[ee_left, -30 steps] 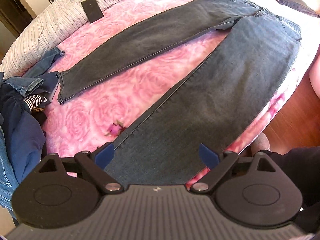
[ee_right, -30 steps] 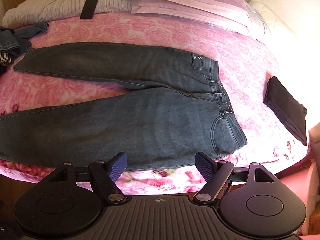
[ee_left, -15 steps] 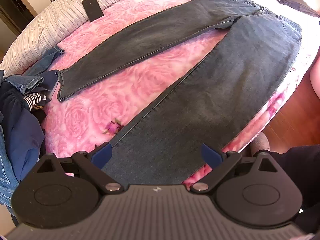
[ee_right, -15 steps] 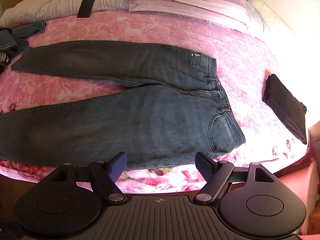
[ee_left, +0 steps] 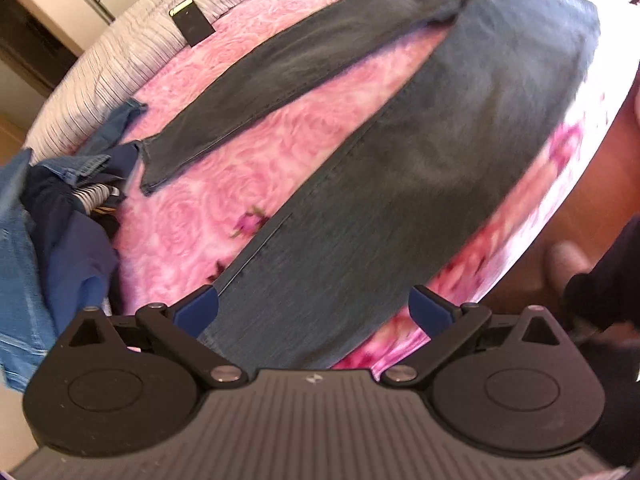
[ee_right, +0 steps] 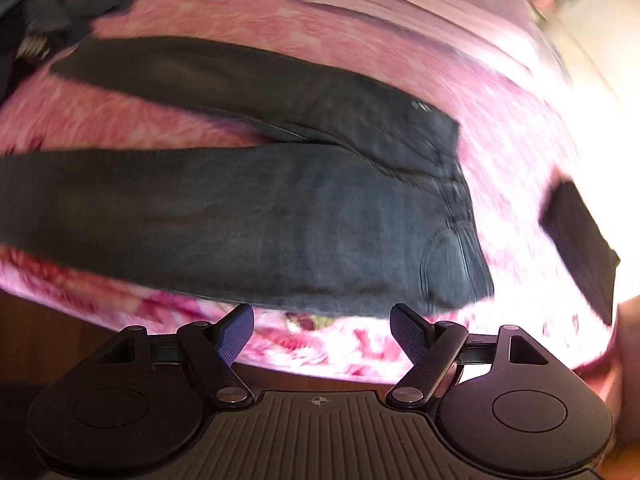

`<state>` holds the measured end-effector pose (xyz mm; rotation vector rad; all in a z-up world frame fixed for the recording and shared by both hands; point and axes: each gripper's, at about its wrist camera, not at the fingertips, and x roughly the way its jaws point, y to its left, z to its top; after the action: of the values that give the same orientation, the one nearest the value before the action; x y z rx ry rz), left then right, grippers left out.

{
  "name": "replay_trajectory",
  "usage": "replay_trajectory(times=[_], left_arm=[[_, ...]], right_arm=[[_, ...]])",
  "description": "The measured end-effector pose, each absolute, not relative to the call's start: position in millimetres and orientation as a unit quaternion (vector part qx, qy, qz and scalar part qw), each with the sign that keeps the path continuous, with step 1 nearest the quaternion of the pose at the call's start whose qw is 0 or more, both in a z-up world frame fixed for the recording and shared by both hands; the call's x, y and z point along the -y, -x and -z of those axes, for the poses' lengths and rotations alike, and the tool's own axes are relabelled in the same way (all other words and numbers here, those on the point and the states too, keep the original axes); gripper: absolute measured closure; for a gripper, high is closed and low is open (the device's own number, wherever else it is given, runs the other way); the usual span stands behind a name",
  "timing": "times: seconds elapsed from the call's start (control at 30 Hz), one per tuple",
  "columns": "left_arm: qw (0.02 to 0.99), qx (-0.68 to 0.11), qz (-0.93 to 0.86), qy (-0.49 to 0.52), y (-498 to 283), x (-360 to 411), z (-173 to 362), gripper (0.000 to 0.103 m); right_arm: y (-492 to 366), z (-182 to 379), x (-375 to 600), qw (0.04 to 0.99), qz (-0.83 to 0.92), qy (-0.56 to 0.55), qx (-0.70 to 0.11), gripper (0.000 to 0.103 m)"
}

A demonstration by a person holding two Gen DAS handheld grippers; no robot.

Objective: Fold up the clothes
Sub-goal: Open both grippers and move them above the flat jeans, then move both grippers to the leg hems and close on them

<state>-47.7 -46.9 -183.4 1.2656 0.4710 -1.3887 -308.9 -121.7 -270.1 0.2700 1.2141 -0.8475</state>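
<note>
Left gripper (ee_left: 313, 310): fingers spread, empty, over the near leg's lower end. Right gripper (ee_right: 322, 330): fingers spread, empty, just short of the near hip edge. Dark jeans (ee_right: 280, 216) flat on pink rose bedspread (ee_left: 224, 200), legs splayed left. Pile of blue clothes (ee_left: 48, 240) far left. Folded dark garment (ee_right: 580, 244) right.

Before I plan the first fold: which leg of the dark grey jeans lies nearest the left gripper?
The leg along the bed's edge, running between the open left gripper; the other leg angles away toward the clothes pile.
</note>
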Motion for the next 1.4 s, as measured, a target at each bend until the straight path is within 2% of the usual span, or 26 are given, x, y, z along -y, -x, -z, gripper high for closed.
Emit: replay_trajectory(times=[0.2,0.47,0.63,1.0,1.23,1.4], left_arm=[[0.545,-0.135,0.574,-0.597,71.2,21.4,228.2,0.011],[0.535,-0.089,0.552,-0.633,94.9,30.0,279.4,0.029],[0.532,-0.069,0.542,-0.647,90.7,37.0,294.9,0.035],[0.480,-0.006,0.552,-0.682,89.2,31.1,318.7,0.041],[0.476,0.015,0.568,-0.671,107.3,36.8,323.1,0.041],[0.500,0.020,0.542,-0.675,85.1,33.8,327.6,0.041]], right_arm=[[318.5,301.6,126.4,0.780,0.316,-0.013,-0.540,0.025],[350.1,370.8,148.5,0.780,0.295,0.042,-0.551,0.025],[366.1,403.6,157.7,0.769,0.288,0.059,-0.568,0.026],[369.6,409.8,153.6,0.774,0.296,0.060,-0.557,0.026],[365.8,414.6,152.2,0.777,0.300,0.057,-0.550,0.026],[359.7,419.5,149.0,0.782,0.290,0.081,-0.546,0.026]])
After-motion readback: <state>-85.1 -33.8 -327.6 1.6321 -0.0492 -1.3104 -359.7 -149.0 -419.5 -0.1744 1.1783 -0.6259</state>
